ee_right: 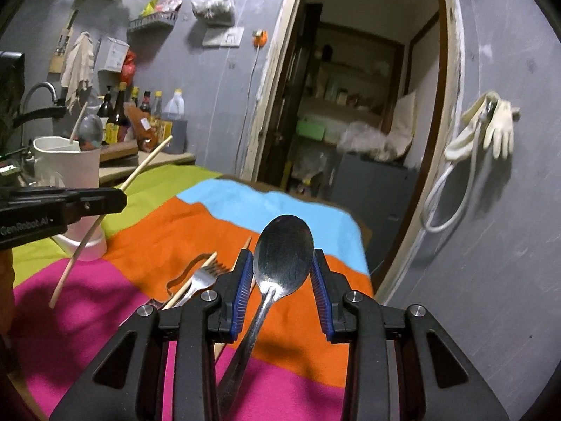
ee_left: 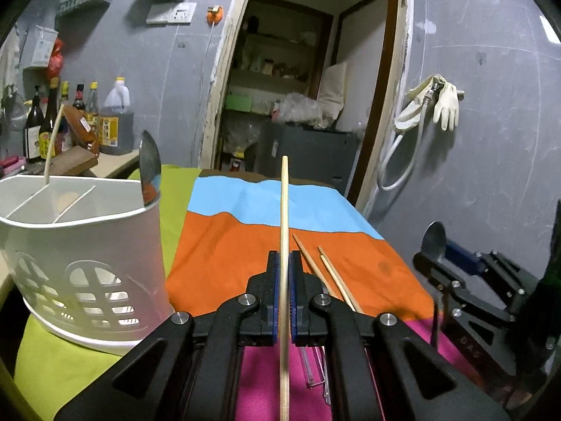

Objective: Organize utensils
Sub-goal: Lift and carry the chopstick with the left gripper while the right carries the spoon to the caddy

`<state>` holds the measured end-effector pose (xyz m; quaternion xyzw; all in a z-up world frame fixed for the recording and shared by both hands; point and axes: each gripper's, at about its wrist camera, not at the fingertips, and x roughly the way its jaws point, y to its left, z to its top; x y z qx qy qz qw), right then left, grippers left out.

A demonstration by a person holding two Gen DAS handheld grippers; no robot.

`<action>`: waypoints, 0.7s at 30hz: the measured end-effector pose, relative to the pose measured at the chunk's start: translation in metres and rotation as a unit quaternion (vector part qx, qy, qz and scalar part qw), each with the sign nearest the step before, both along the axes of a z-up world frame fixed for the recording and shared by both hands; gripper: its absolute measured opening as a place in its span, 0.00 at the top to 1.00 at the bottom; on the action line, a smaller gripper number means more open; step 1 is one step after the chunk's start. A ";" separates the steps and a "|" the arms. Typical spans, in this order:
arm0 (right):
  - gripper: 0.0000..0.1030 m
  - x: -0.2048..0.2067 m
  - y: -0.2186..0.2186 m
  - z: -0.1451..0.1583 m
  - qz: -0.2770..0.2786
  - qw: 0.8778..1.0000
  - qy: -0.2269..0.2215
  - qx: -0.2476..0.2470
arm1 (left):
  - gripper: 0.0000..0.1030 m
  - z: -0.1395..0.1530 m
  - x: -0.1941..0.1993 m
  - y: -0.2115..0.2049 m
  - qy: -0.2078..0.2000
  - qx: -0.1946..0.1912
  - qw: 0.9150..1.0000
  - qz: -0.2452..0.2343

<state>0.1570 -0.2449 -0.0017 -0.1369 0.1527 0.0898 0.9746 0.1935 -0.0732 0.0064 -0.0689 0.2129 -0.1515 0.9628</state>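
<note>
I am seeing the white utensil caddy (ee_left: pixel 80 245) sitting at the left, one spoon (ee_left: pixel 150 165) already standing in it. Right of the caddy, my left gripper (ee_left: pixel 284 291) is pinching a chopstick (ee_left: pixel 284 231) tight (its side reads "GenRobot.AI"). Farther right, my right gripper (ee_right: pixel 282 280) is gripping a metal spoon (ee_right: pixel 280 256), bowl upward.
</note>
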 end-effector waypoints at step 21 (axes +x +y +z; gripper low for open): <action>0.70 -0.025 0.054 0.065 0.044 0.982 -0.170 0.075 | 0.97 0.068 -0.034 0.073 -0.136 -0.033 0.988 0.059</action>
